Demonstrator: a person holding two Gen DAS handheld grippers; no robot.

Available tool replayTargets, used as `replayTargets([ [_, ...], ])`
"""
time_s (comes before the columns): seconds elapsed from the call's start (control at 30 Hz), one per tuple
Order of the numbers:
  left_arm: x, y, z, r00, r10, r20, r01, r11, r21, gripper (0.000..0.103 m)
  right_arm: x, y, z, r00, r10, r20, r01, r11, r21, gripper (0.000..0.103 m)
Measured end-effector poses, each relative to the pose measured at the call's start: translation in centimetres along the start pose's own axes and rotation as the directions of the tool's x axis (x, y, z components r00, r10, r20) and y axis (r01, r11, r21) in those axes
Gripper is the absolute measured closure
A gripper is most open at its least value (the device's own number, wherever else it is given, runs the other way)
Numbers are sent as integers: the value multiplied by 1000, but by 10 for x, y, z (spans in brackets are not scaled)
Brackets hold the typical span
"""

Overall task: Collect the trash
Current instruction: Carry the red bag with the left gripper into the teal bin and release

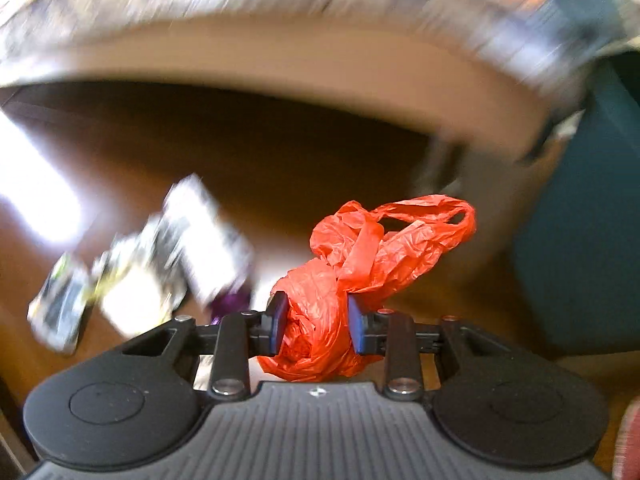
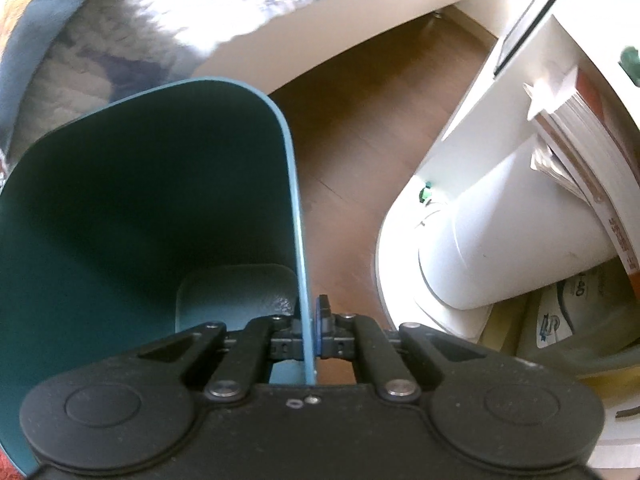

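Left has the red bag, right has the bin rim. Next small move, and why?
Probably carry the left gripper rightward over the teal bin before opening. Its pads pinch the crumpled red plastic bag, the right gripper clamps the bin's rim, and the bin looks empty, its mouth clear.

- The left gripper pointed steeply downward, its two blue pads pressed into a crumpled red plastic bag held between them.
- The right gripper also angled steeply down, its jaws clamped tight on the thin wall of a teal trash bin.
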State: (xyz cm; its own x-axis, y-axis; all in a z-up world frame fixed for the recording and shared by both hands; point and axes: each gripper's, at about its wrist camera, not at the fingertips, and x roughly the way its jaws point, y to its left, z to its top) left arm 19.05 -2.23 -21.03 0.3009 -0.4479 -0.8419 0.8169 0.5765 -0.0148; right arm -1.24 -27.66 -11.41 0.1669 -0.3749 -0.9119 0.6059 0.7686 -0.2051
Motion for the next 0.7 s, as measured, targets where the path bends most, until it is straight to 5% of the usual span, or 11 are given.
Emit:
replayTargets([
  [0.13, -67, -31, 34, 979, -166, 119, 151, 980, 127, 73, -10, 1, -1, 1000, 15, -14, -16, 1000, -16, 101],
  [0.33, -135, -75, 69, 930, -283, 232, 225, 942, 250, 73, -7, 3, -5, 1000, 25, -12, -25, 999, -34, 101],
  [0.47, -145, -109, 89, 903, -360, 235, 285, 910, 300, 73, -7, 3, -6, 1000, 24, -5, -24, 999, -34, 101],
  [0.7, -110, -189, 90, 923, -365, 123, 276, 850, 449, 73, -4, 4, -11, 1000, 24, 6, -24, 999, -46, 101],
])
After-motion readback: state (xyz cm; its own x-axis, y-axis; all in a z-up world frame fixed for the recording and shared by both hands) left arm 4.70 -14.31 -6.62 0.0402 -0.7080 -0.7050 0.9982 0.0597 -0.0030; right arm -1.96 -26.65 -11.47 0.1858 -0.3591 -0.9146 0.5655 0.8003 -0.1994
